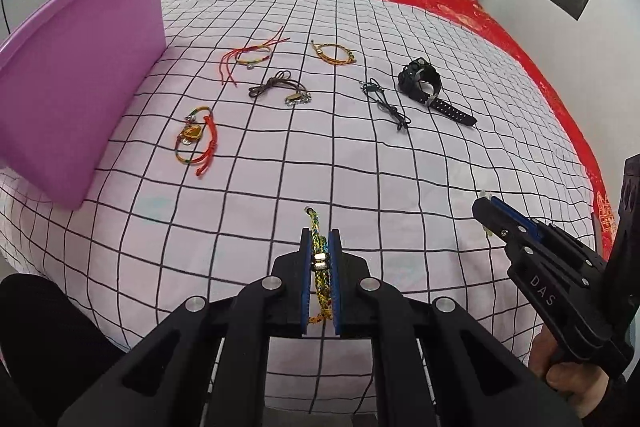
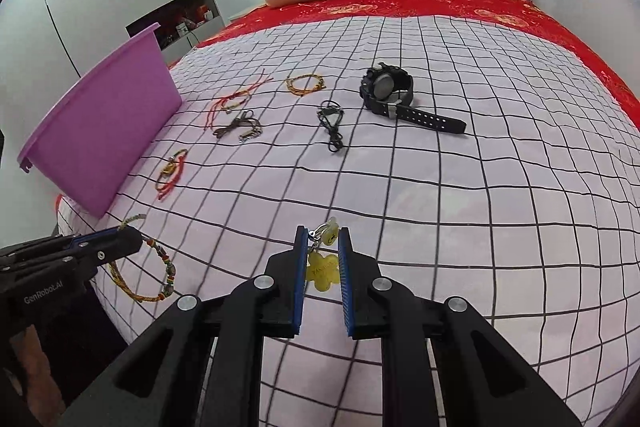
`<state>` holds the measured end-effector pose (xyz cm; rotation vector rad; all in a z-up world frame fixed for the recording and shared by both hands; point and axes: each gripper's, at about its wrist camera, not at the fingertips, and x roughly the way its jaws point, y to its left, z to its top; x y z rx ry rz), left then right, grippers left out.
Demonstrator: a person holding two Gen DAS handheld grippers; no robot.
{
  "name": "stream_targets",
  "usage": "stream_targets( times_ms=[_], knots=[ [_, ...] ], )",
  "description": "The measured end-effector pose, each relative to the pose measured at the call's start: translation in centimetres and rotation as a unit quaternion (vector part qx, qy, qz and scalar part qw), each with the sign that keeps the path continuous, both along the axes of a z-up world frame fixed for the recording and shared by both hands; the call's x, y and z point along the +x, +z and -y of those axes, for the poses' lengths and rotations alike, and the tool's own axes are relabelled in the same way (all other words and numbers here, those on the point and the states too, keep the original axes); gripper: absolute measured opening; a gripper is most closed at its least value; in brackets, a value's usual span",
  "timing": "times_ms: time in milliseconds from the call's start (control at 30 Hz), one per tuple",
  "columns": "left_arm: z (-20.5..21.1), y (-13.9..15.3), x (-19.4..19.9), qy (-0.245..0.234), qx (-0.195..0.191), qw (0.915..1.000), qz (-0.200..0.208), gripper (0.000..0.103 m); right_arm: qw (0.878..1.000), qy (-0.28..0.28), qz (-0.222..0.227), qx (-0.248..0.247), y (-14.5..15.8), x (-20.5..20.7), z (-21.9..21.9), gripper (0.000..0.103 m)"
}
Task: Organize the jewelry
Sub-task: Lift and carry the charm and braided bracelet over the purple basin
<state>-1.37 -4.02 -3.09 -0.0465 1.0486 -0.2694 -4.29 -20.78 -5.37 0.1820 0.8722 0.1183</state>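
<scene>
Braided bracelet [image 1: 319,267]: multicolour cord, yellow, green and blue strands with small metal beads, pinched between the narrowed pads of the left gripper [image 1: 320,239]; in the right wrist view its free loop [image 2: 140,277] droops below the fingers toward the checked bedspread [image 1: 400,187]. Judged very light, limp and non-slippery; it will sag and swing, so a grip across the doubled cord near the beads seems soundest. Yellow flower charm [image 2: 322,273]: translucent plastic tag on a small metal ring, sitting between the fingers of the right gripper [image 2: 323,239], whose jaws stand moderately apart; whether they actually bear on the charm cannot be told. Judged light, stiff, somewhat slick; take it flat-on across the tag. Purple tub [image 1: 80,67]: standing at the left edge of the bed, probable destination. Still lying on the spread, well apart from both tools: red-cord bracelet with pendant [image 1: 196,139], red-and-yellow thread bracelet [image 1: 250,57], brown cord piece [image 1: 280,91], orange braided bracelet [image 1: 334,54], dark thin cord [image 1: 386,103], black wristwatch [image 1: 424,83], this last the heaviest and only rigid item; grip its strap or case.
</scene>
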Motion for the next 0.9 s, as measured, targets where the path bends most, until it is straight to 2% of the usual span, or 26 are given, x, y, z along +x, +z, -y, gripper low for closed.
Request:
stream_targets(
  times_ms=[400, 633, 900],
  knots=[
    [-4.5, 3.2, -0.1, -0.004, -0.014, 0.9995, 0.027, 0.008, 0.999, 0.026, 0.036, -0.010, 4.6, 0.3, -4.7, 0.015],
    [-9.0, 7.3, 1.9, 0.023, -0.023, 0.9978, 0.057, 0.008, 0.996, 0.058, 0.062, -0.007, 8.0, 2.0, -8.5, 0.015],
    [-13.3, 12.4, 4.3, 0.030, -0.019, 0.9937, 0.106, 0.008, 0.991, 0.096, 0.091, -0.001, 12.0, 5.5, -13.7, 0.015]
  ],
)
